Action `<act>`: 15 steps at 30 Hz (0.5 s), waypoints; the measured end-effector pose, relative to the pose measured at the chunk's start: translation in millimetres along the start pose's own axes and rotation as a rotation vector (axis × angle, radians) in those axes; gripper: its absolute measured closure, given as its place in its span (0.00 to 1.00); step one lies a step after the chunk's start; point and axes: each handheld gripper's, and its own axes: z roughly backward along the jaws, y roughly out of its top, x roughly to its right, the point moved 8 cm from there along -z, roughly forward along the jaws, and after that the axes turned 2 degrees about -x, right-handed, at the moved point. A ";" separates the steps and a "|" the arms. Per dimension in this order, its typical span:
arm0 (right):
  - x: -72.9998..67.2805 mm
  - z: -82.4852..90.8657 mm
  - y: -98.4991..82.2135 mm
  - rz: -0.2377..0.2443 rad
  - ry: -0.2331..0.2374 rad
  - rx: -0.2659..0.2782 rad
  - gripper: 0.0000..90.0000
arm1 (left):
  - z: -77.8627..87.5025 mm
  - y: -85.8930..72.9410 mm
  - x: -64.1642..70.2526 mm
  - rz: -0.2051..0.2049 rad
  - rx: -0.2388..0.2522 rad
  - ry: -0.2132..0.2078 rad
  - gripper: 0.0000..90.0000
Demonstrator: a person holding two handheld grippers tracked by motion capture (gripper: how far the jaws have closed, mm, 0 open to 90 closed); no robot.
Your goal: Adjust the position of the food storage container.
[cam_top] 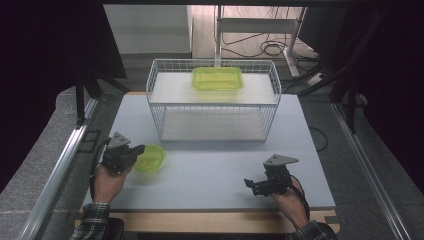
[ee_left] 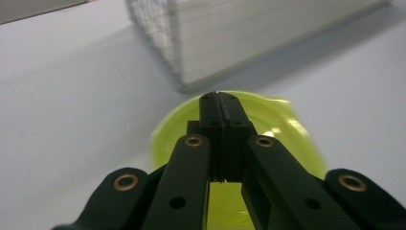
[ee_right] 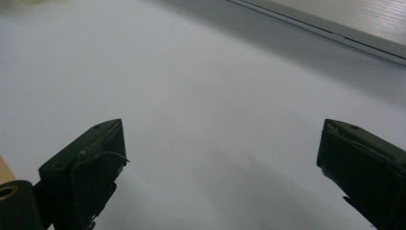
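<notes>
Left tongs [cam_top: 141, 148] clamped on the near rim of a small yellow-green bowl [cam_top: 151, 159]: translucent plastic, round, shallow, glossy. In the left gripper view the jaws meet flat together with the bowl's [ee_left: 280, 124] wall pinched between them, rim arcing past the tips. Bowl sits at the bench's [cam_top: 210, 170] left front, well short of the white wire basket [cam_top: 214, 100]. Left hand [cam_top: 107, 181] comes up from the bottom edge, plaid sleeve, gripper angled right toward the bowl. Inside the basket, on its upper shelf, a rectangular yellow-green container [cam_top: 218, 79]. Right tongs [cam_top: 248, 184] spread wide, nothing between them, low over bare bench at right front, pointing left; right hand [cam_top: 290, 200] behind.
</notes>
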 end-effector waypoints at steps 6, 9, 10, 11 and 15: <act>0.5 -0.1 -0.6 -0.001 0.001 -0.001 0.03 | -2.5 -18.1 -28.1 0.060 -0.011 0.071 1.00; 0.0 -2.0 -2.1 0.007 -0.001 -0.012 0.04 | -8.8 -25.7 -32.5 0.065 -0.037 0.087 1.00; 0.0 -2.1 -2.4 0.010 -0.003 -0.015 0.04 | -9.9 -27.0 -33.0 0.063 -0.043 0.093 1.00; -0.1 -2.5 -2.7 0.013 -0.003 -0.016 0.04 | -10.9 -28.1 -33.1 0.062 -0.048 0.094 1.00; -0.5 -3.5 -3.4 0.017 -0.004 -0.022 0.04 | -14.9 -31.0 -30.9 0.055 -0.065 0.093 1.00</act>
